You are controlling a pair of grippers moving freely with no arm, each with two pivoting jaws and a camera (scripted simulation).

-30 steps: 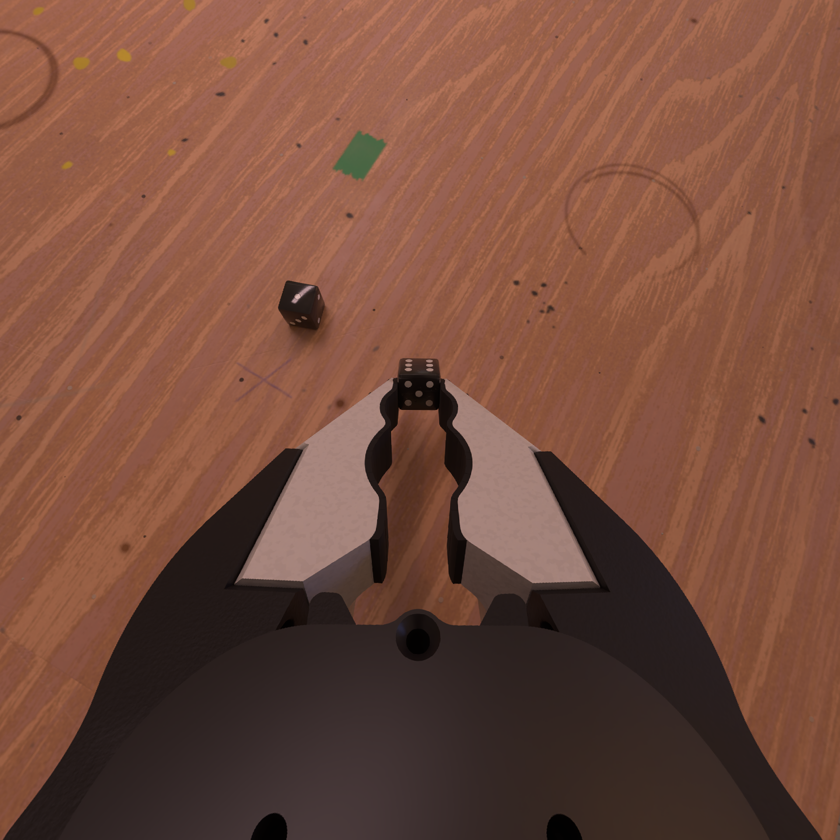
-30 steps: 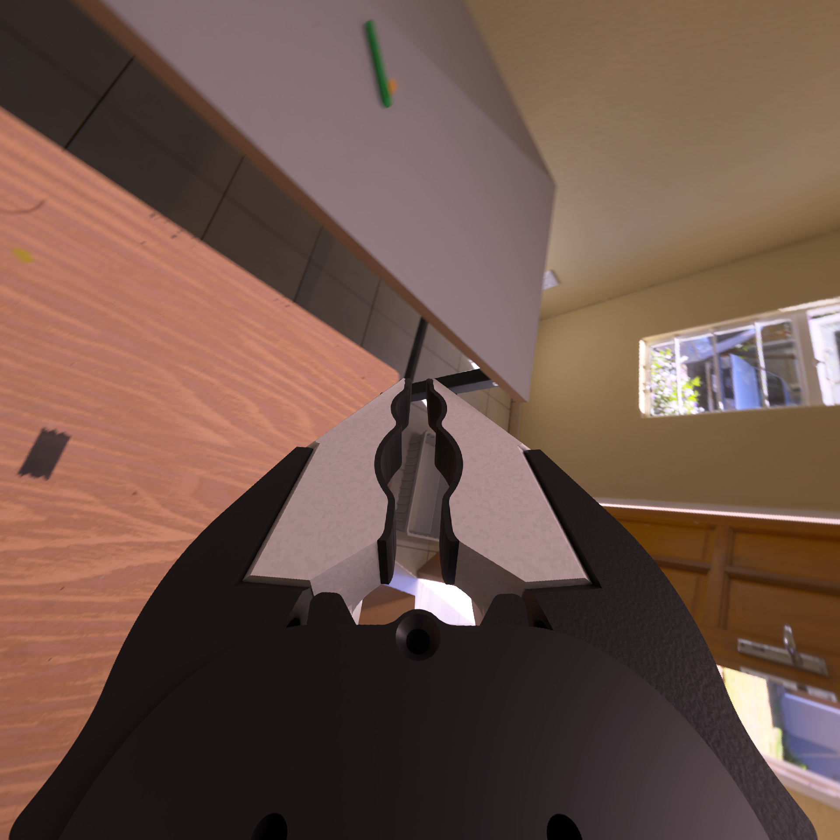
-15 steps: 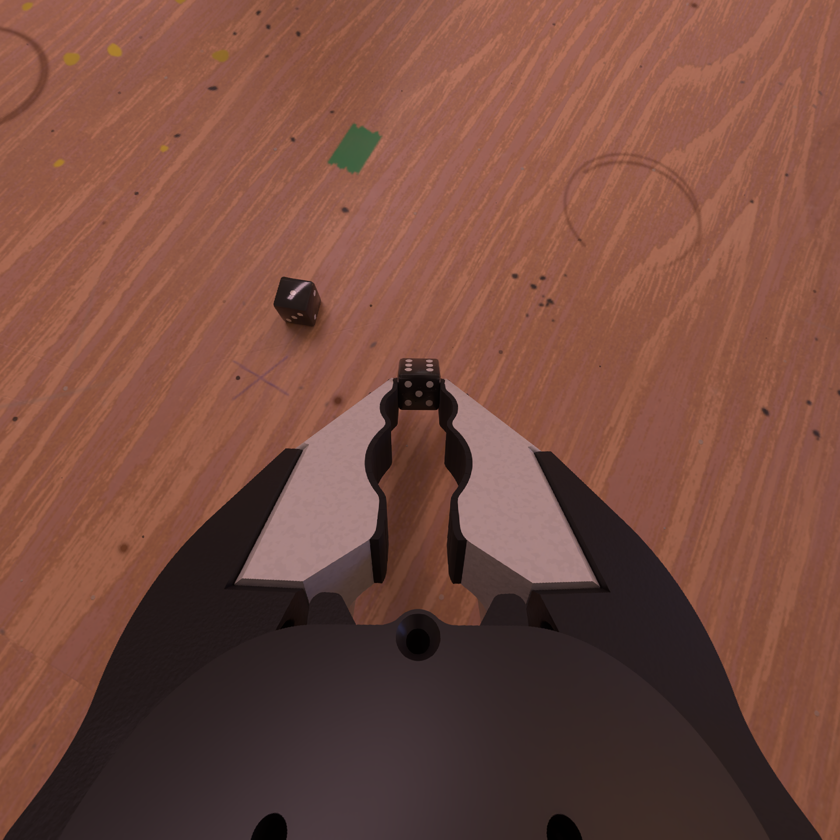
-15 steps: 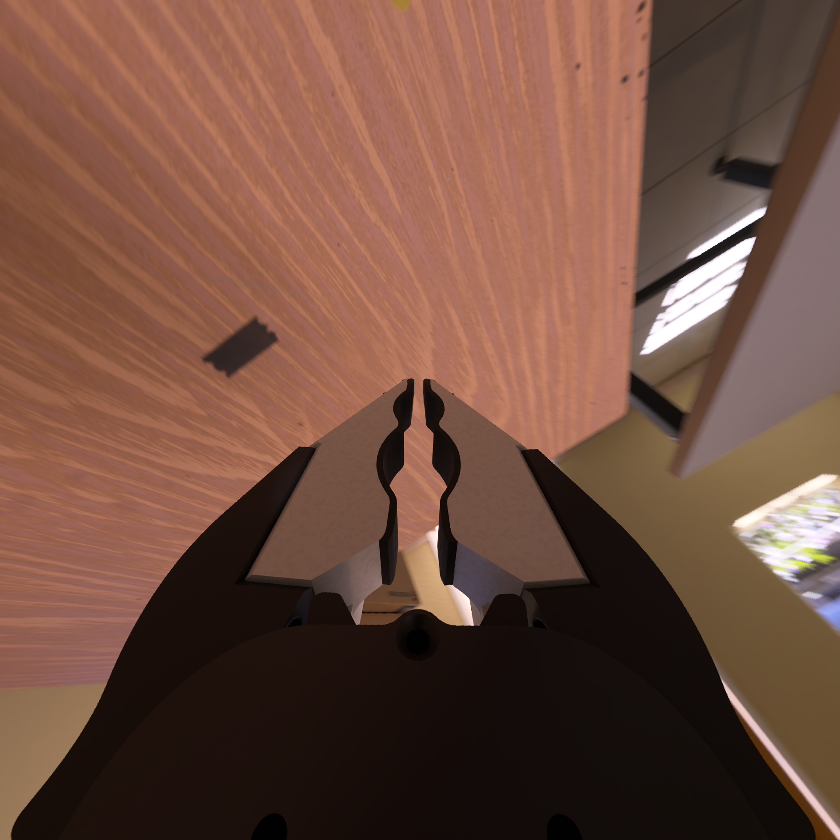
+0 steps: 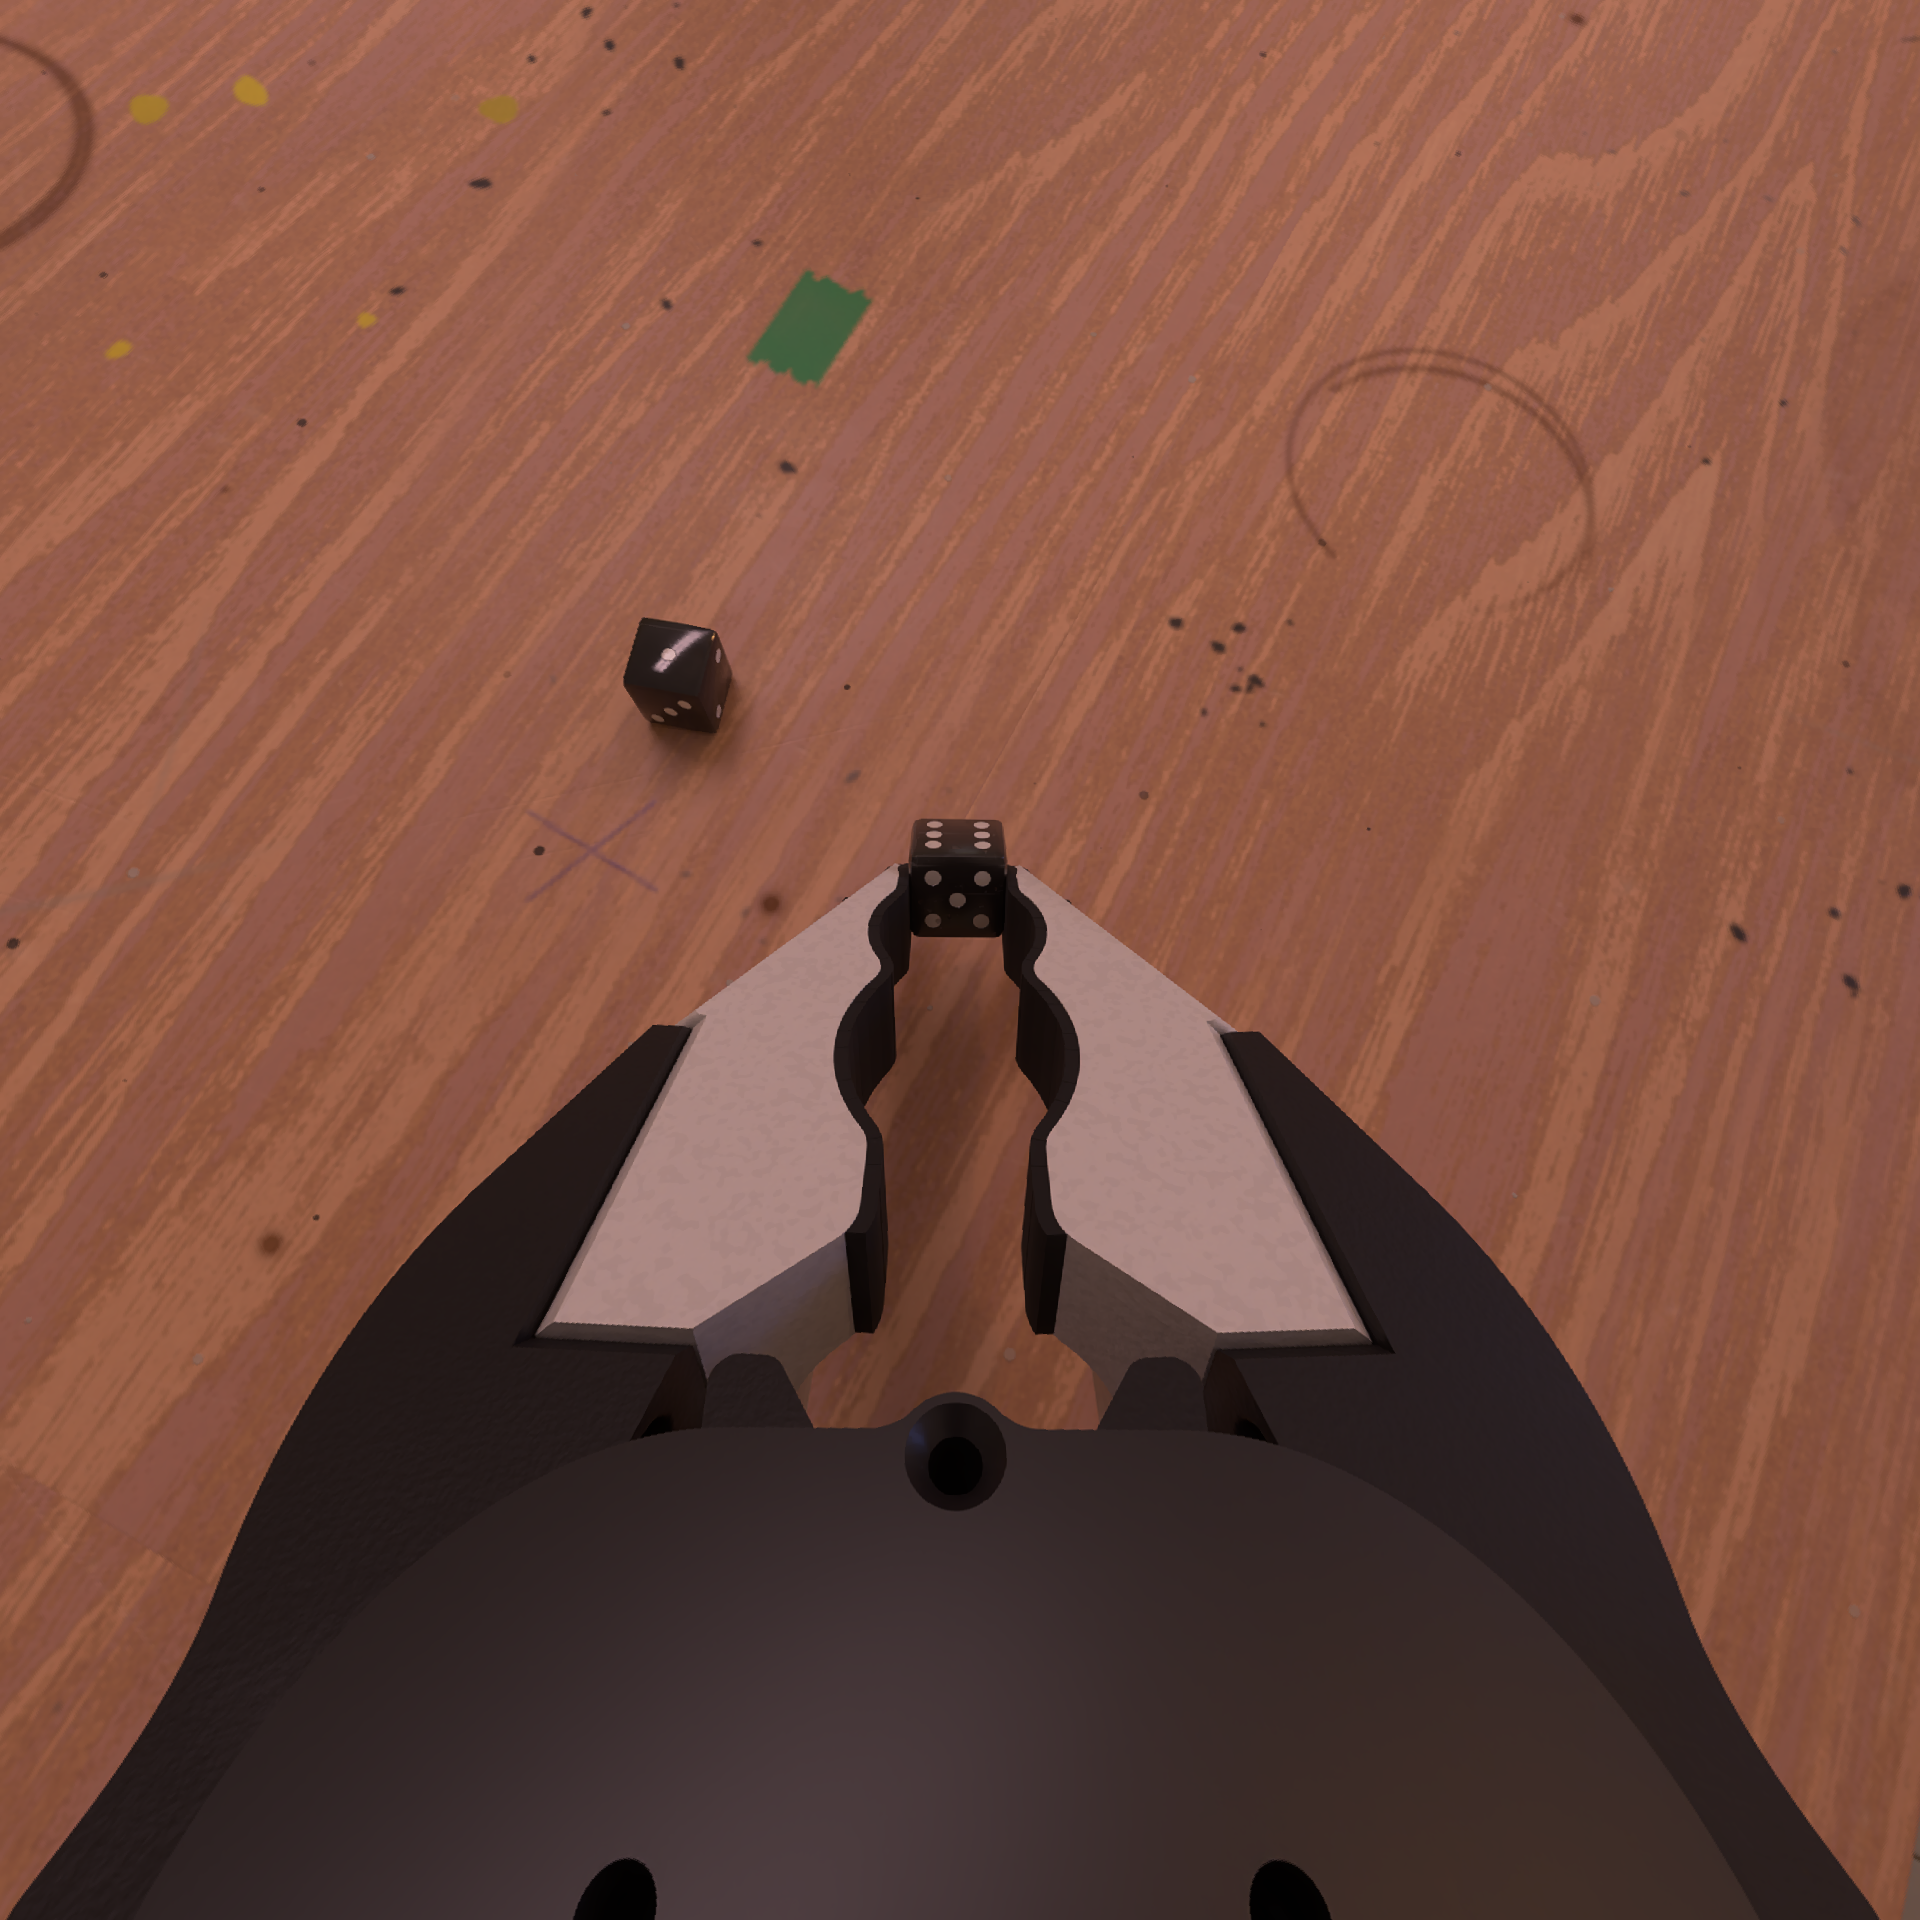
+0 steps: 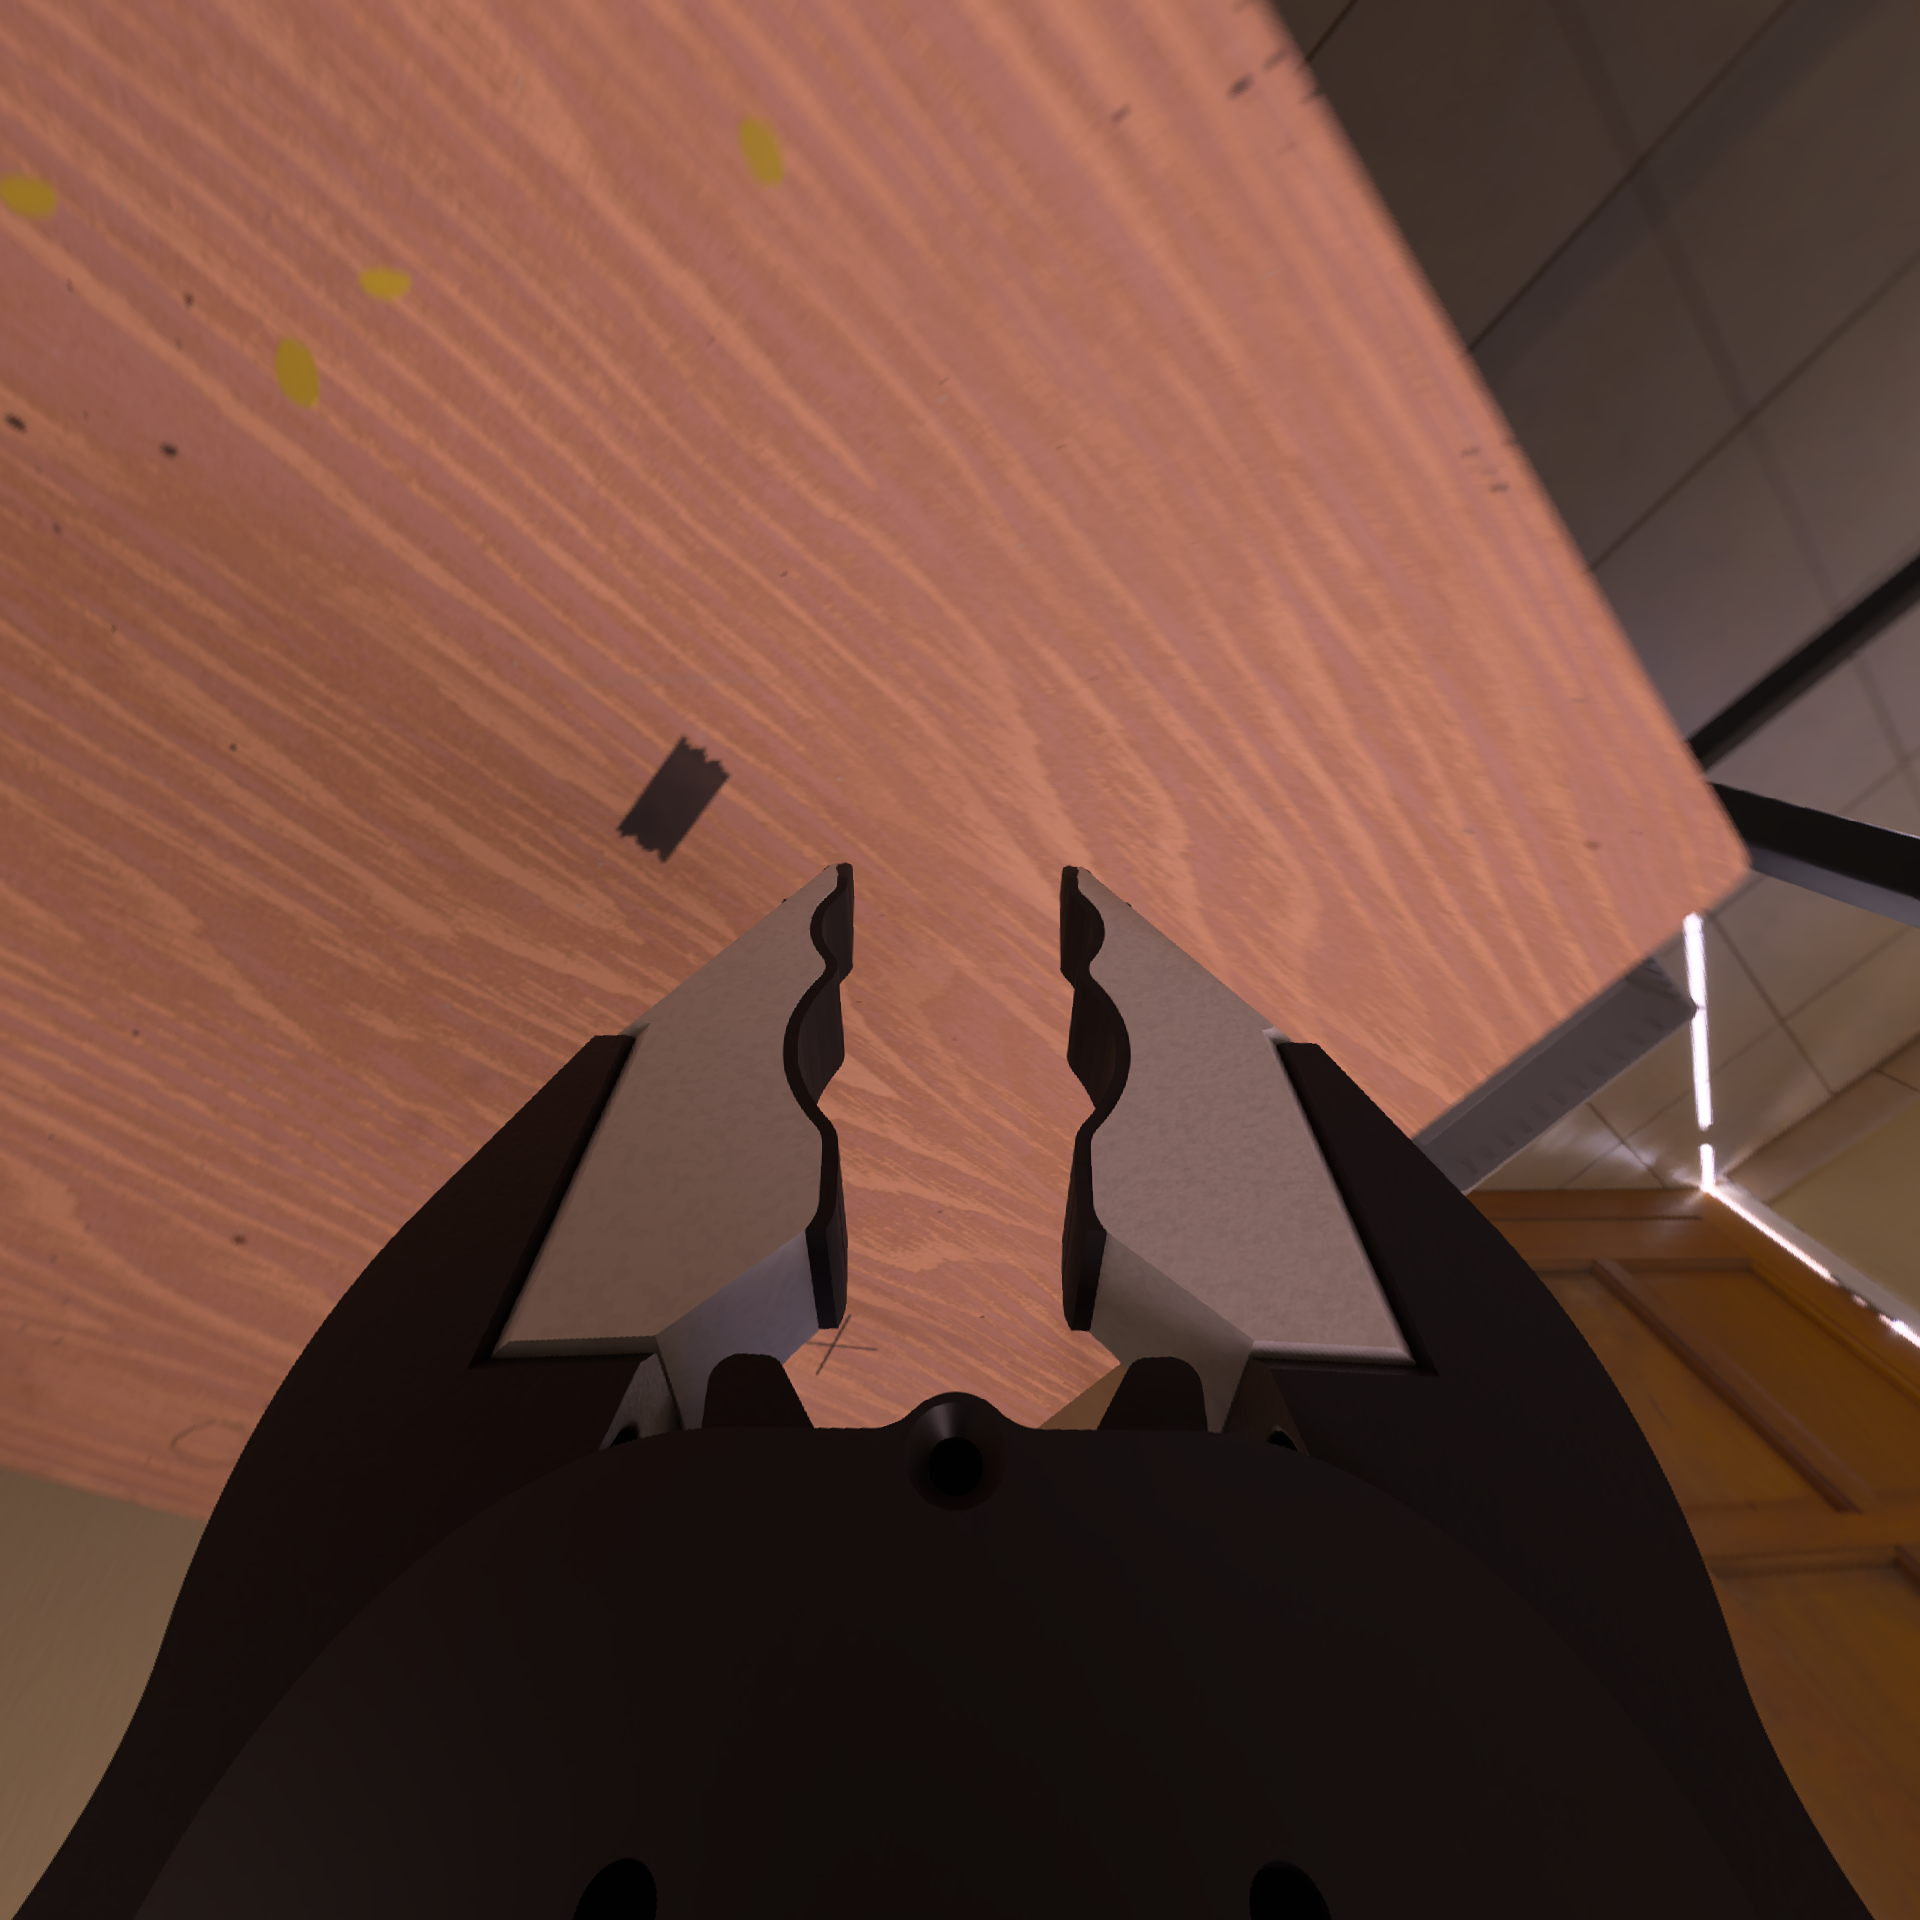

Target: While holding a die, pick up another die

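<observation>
In the left wrist view my left gripper is shut on a black die with white pips, held at the fingertips above the wooden table. A second black die lies on the table ahead and to the left, apart from the gripper. In the right wrist view my right gripper is open and empty, its jaws well apart, pointing at the table. Neither die shows in the right wrist view.
A green tape strip lies beyond the loose die. A pencilled X is marked near it. A black tape strip lies just ahead of the right fingers. The table's edge runs at the right, with wooden cabinets beyond.
My right gripper swung round from facing the room to facing the table and opened its jaws. The left gripper shifted only slightly, still holding its die.
</observation>
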